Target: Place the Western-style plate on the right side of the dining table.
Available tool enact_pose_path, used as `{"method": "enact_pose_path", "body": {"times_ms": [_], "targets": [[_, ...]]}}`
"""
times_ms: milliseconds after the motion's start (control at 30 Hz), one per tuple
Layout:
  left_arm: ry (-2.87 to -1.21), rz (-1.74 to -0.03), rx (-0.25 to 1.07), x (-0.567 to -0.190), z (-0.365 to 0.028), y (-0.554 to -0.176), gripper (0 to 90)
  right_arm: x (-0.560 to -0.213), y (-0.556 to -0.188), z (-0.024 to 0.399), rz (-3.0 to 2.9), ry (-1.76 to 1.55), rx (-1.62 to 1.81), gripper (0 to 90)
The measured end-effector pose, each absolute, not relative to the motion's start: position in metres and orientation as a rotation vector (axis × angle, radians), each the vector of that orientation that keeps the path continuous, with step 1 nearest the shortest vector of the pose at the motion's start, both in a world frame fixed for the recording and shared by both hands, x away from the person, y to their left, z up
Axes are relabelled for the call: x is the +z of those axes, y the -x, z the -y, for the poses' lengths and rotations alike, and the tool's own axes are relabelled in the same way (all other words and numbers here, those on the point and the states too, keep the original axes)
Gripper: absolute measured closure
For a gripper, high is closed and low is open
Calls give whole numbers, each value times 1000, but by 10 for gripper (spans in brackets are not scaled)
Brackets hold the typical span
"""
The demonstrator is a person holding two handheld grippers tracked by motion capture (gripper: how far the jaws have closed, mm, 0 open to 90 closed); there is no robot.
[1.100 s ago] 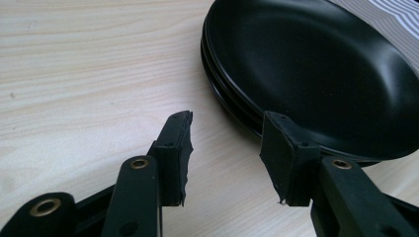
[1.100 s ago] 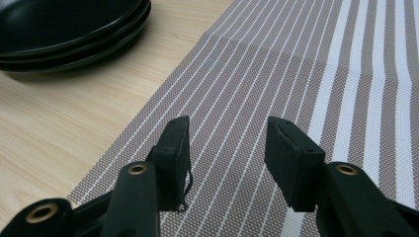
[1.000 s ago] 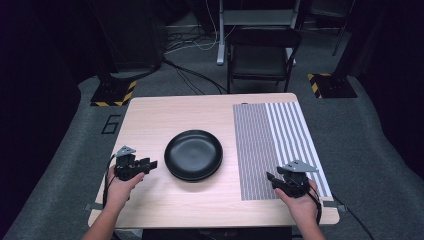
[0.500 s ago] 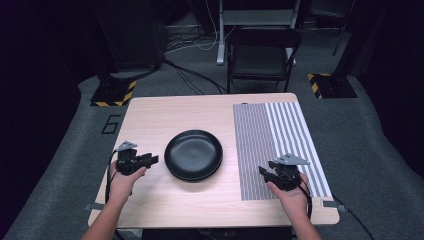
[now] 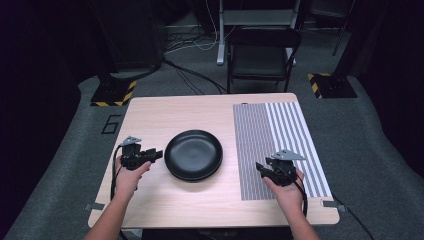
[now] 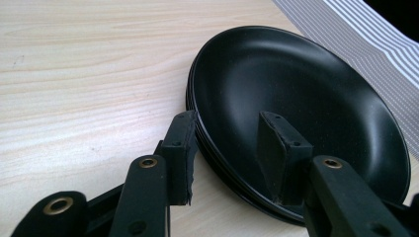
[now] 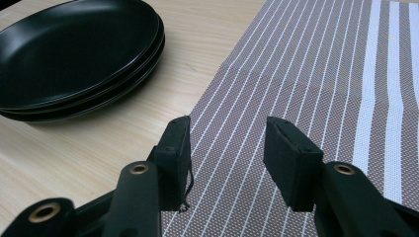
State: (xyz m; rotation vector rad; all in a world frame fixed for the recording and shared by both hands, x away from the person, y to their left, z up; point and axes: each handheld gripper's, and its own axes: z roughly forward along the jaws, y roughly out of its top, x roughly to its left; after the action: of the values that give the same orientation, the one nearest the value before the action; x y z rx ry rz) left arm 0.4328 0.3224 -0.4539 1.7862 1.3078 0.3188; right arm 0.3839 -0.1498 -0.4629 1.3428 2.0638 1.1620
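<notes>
Left gripper [image 5: 156,154] sits at 9 o'clock of the stack of plates [image 5: 193,154], mid-table. Its jaws have just been closing and straddle the near rim, one pad [image 6: 279,148] inside the top plate; no squeeze visible yet. It's nearer. Right gripper [image 5: 260,168] hangs unclenched, empty, over the striped mat [image 5: 270,145] at 3 o'clock. Nothing blocks.

Beneath the right tool [image 5: 260,167]: striped placemat [image 5: 280,145] on pale wood worktop [image 5: 170,110]; far beyond, dark folding chair [image 5: 262,55].
</notes>
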Motion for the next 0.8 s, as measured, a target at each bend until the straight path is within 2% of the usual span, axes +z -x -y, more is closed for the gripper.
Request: {"method": "enact_pose_path", "body": {"times_ms": [467, 800], "targets": [[-1696, -1394, 265, -463, -331, -451, 673, -464, -395, 141, -2051, -1381, 1187, 563], [-1678, -1423, 231, -471, -327, -458, 705, -471, -406, 124, -2055, -1395, 1177, 648]]}}
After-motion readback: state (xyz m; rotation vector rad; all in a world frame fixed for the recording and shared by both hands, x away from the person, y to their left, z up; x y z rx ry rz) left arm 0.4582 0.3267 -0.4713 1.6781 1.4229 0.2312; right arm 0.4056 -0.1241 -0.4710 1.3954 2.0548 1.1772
